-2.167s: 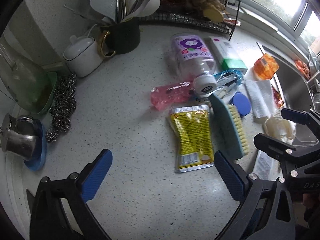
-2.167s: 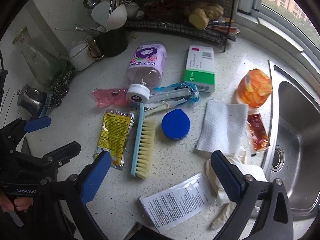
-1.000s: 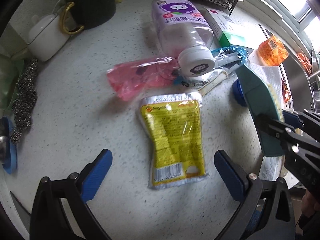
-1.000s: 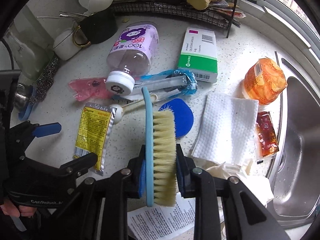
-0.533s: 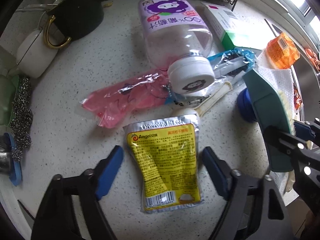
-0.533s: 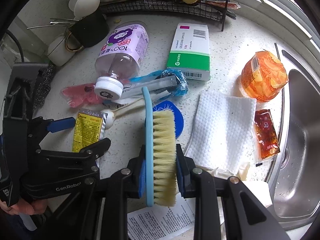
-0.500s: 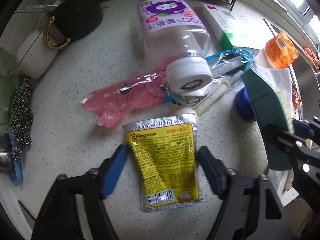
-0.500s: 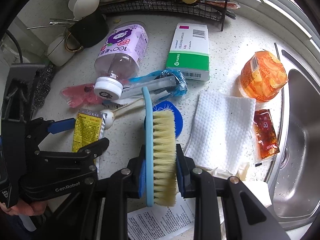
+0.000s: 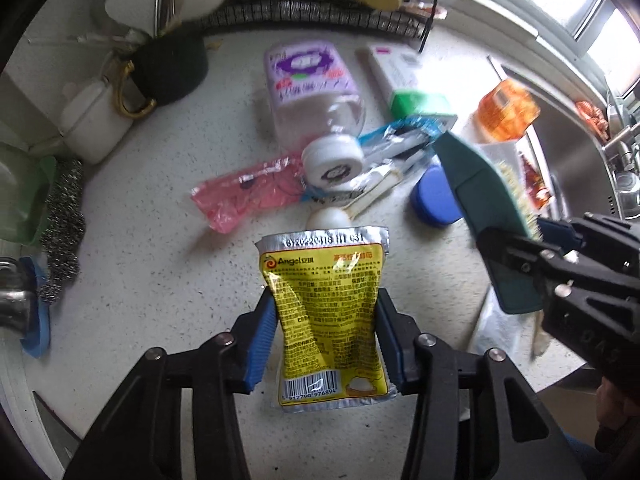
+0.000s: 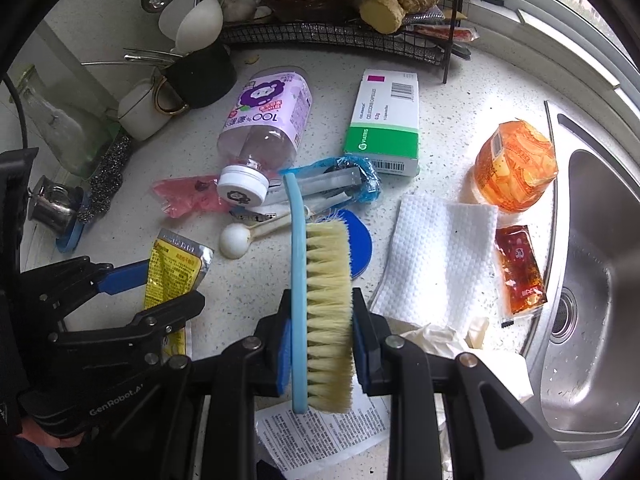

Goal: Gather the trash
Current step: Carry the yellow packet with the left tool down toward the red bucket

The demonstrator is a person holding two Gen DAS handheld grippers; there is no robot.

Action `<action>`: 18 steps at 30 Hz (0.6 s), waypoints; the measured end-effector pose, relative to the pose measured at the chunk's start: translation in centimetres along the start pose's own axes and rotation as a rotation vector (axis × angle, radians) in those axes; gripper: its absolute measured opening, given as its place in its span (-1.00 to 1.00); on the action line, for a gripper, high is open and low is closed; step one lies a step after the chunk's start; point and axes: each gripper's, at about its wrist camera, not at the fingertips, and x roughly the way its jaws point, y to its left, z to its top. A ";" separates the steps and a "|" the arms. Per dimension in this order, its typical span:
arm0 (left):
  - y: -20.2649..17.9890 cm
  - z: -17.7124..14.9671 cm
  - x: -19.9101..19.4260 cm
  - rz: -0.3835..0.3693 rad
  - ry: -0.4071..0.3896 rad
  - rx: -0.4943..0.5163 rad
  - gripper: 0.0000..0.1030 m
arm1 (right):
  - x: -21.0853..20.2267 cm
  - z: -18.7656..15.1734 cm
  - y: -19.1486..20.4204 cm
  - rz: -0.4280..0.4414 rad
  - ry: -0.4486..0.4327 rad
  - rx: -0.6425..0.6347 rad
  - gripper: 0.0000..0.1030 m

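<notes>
Since a second ago the left claw (image 9: 326, 334) has been closing, and its blue pads now pinch the yellow sachet (image 9: 329, 316) by both side edges at lower centre of the left view; the sachet's lower end shows raised clear of the speckled counter (image 9: 160, 240). At the right view's lower centre, the right claw (image 10: 320, 334) stays clamped narrowly on the brush (image 10: 320, 304), one pad on its blue back, one on the bristles. Above the sachet lie a pink wrapper (image 9: 248, 196) and bottle (image 9: 316, 100).

Yellow sachet (image 9: 326, 312), silver-edged; blue-backed brush (image 10: 316, 300), cream bristles.
</notes>
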 end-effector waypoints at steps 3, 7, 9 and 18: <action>-1.3 -0.3 -2.7 -0.022 -0.050 0.007 -0.13 | -2.3 -0.9 -0.2 -0.006 -0.039 -0.001 -0.55; -3.1 -2.7 -6.6 -0.044 -0.116 0.025 -0.13 | -6.2 -2.9 -0.9 -0.028 -0.108 0.013 -0.55; -4.1 -3.8 -8.2 -0.040 -0.149 0.041 -0.13 | -8.1 -4.4 -1.6 -0.061 -0.136 0.025 -0.55; -12.5 -11.9 -13.4 -0.086 -0.203 0.120 -0.13 | -15.6 -14.4 -5.1 -0.103 -0.239 0.097 -0.55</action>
